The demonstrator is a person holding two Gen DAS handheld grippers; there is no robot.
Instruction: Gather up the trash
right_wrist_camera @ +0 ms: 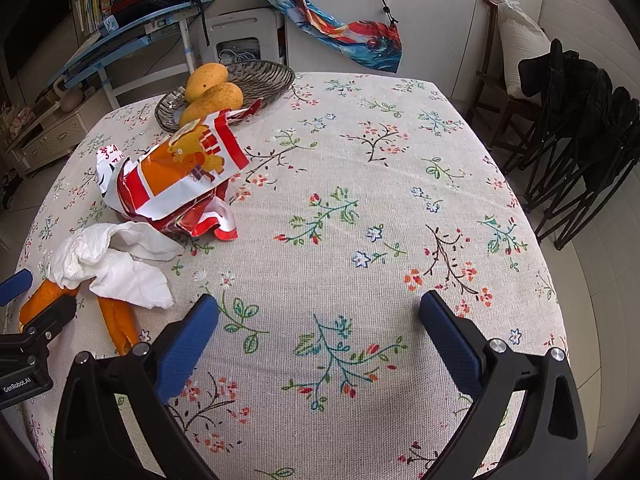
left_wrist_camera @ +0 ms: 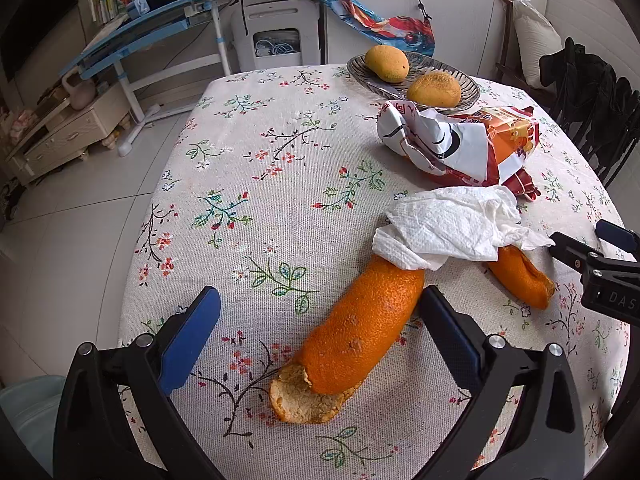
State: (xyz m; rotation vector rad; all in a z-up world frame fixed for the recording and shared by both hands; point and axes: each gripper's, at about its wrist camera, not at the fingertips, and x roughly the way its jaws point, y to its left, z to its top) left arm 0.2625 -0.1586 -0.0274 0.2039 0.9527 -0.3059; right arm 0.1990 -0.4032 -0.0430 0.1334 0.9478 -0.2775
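A long orange peel (left_wrist_camera: pixel 360 332) lies on the flowered tablecloth between the open fingers of my left gripper (left_wrist_camera: pixel 320 320), its far end under a crumpled white tissue (left_wrist_camera: pixel 448 228). A smaller peel piece (left_wrist_camera: pixel 524 276) lies to the right of it. Behind them sits a crumpled red, white and orange snack wrapper (left_wrist_camera: pixel 460 144). My right gripper (right_wrist_camera: pixel 320 320) stands open over bare cloth, with the tissue (right_wrist_camera: pixel 112 268), the smaller peel (right_wrist_camera: pixel 118 322) and the wrapper (right_wrist_camera: pixel 176 176) to its left. The right gripper's fingertips (left_wrist_camera: pixel 560 240) show at the right edge of the left wrist view.
A glass dish (left_wrist_camera: pixel 368 80) holding two mangoes (left_wrist_camera: pixel 386 63) stands at the table's far side. Dark folding chairs (right_wrist_camera: pixel 592 128) crowd the right edge of the table. A blue desk (left_wrist_camera: pixel 132 32) and low cabinet stand across the tiled floor to the left.
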